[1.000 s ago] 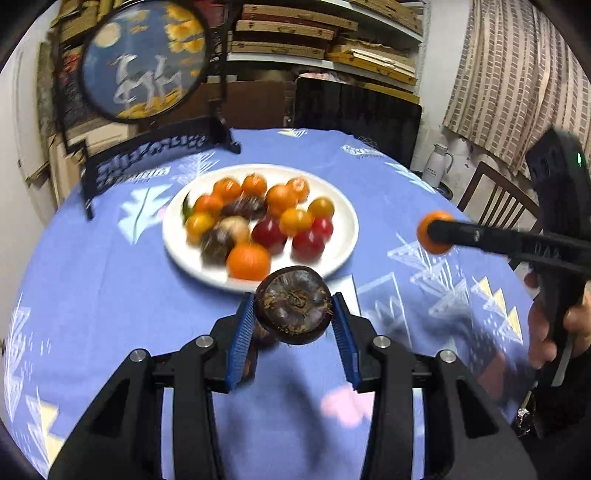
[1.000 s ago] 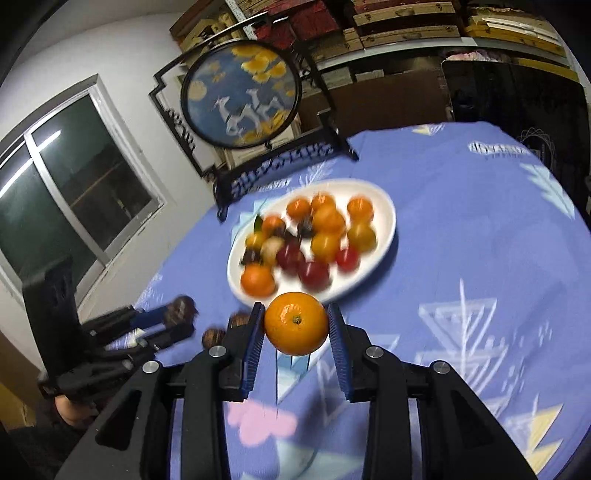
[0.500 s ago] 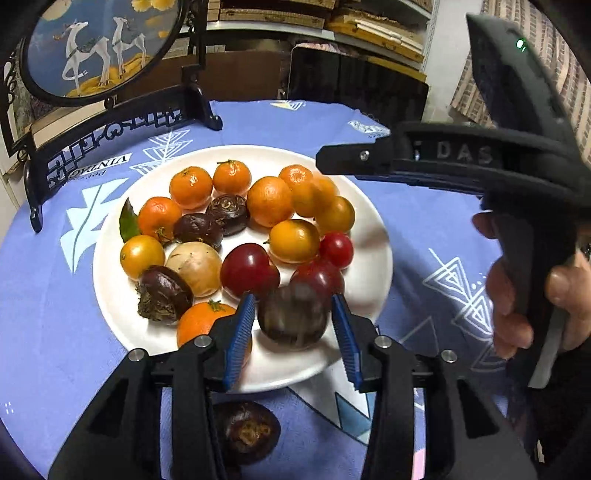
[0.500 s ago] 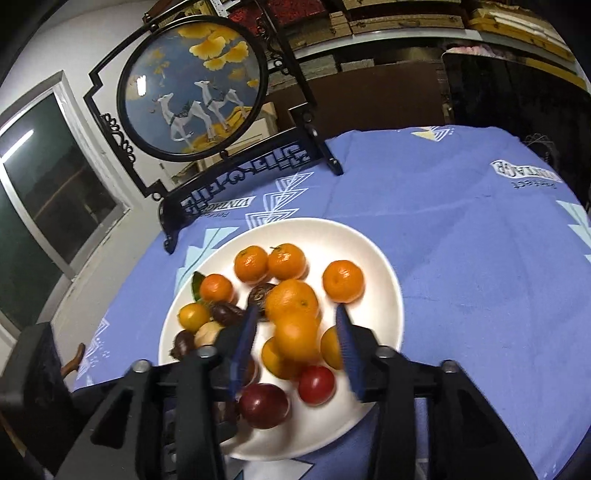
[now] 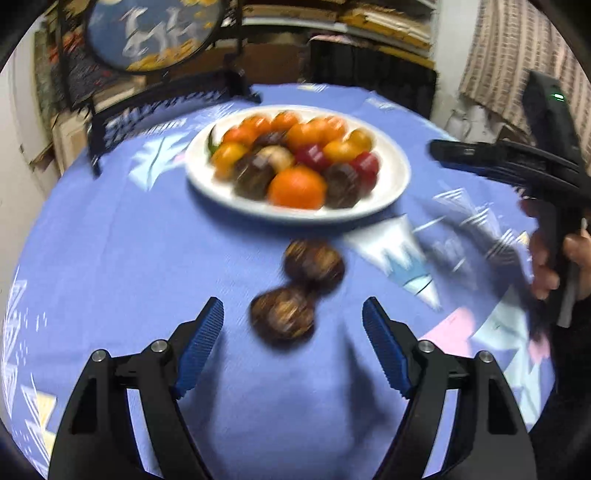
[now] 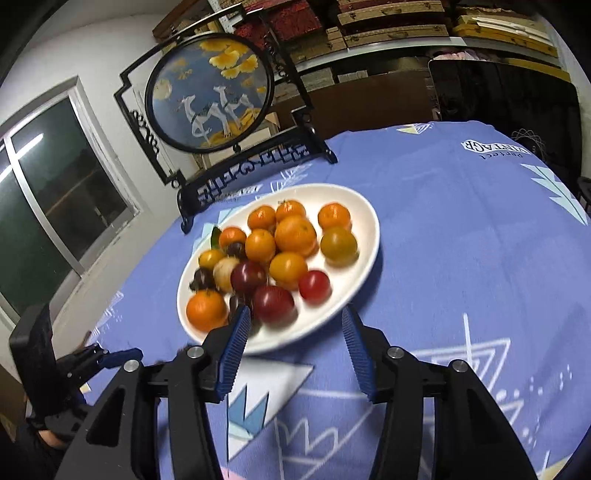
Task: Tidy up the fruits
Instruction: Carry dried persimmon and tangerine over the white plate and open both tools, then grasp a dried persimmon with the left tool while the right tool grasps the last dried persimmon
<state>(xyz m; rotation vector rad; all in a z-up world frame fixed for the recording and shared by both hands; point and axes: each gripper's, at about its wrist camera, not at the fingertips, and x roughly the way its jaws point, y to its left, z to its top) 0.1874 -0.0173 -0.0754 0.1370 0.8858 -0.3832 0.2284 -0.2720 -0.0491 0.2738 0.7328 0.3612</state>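
Observation:
A white plate (image 5: 391, 192) holds several oranges, red fruits and dark brown fruits; it also shows in the right wrist view (image 6: 369, 236). Two dark brown fruits lie on the blue tablecloth in front of the plate, one nearer (image 5: 282, 314) and one farther (image 5: 314, 263). My left gripper (image 5: 293, 343) is open and empty, just behind the nearer brown fruit. My right gripper (image 6: 295, 350) is open and empty, over the plate's near rim. The right gripper also shows at the right of the left wrist view (image 5: 491, 158).
A round painted screen on a black stand (image 6: 210, 92) stands behind the plate. Shelves with boxes (image 6: 388, 22) line the wall. A dark chair back (image 5: 369, 81) is beyond the table. A window (image 6: 55, 192) is at the left.
Both grippers let go of their fruit on the plate, opened and pulled back. The left gripper now hangs over the two brown fruits on the cloth.

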